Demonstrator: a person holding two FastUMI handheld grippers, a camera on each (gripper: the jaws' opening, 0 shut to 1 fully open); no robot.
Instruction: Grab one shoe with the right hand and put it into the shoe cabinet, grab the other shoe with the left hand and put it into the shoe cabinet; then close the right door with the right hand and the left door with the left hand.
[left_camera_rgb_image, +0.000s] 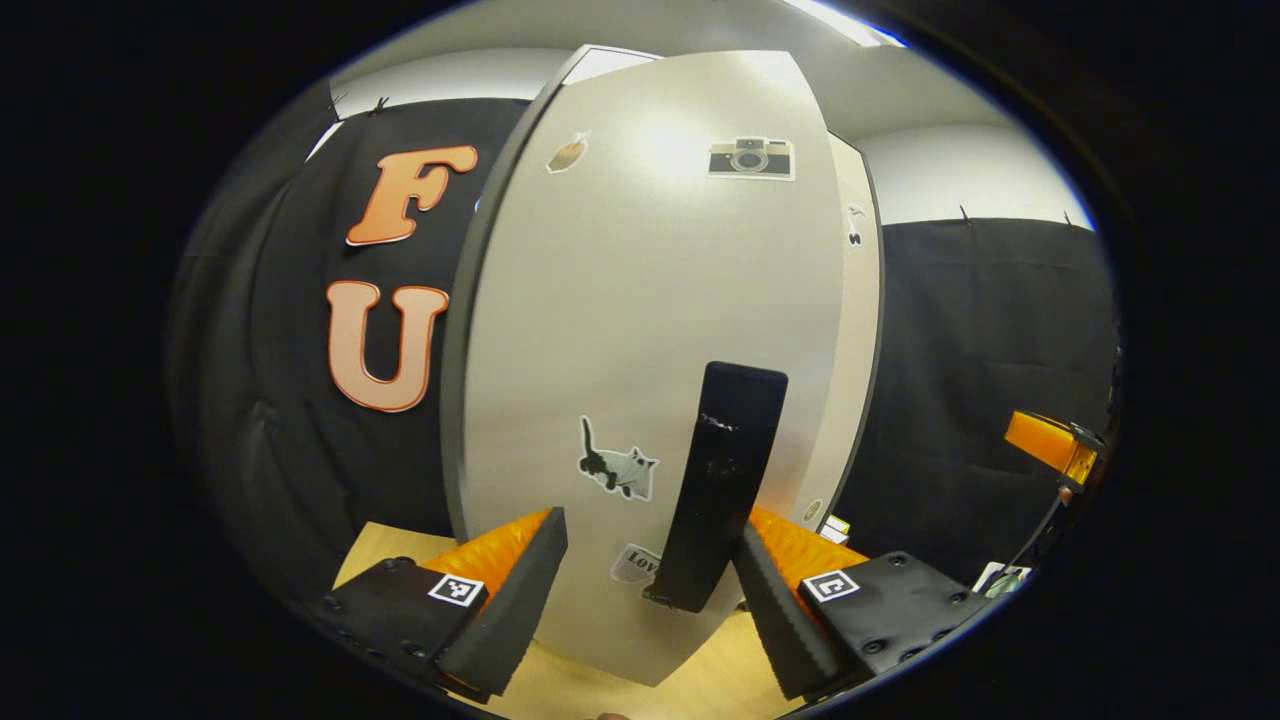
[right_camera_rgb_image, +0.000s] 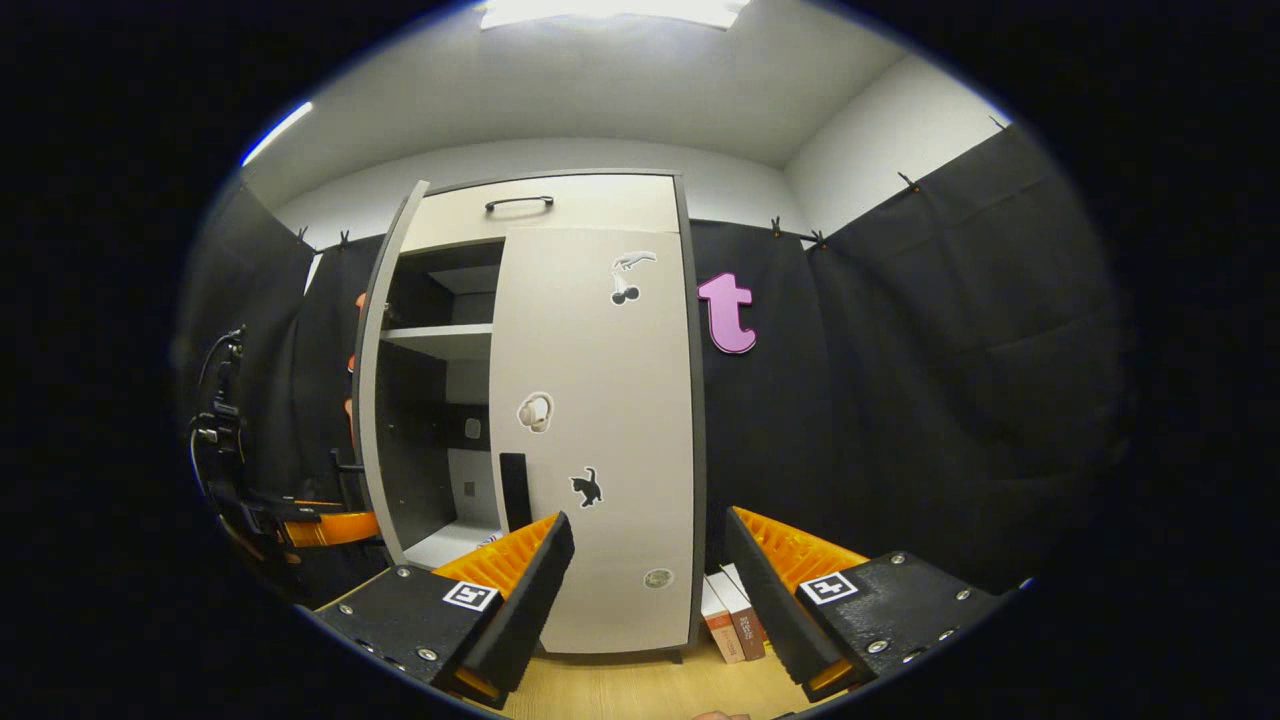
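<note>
Right door looks shut; my left gripper, jaws open and empty, faces the left door, which needs pushing closed.

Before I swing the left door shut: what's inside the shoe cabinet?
Through the open left half of the shoe cabinet, right gripper view shows a bare upper shelf and a pale bottom panel. No shoe visible; the closed right door covers the rest.
</note>
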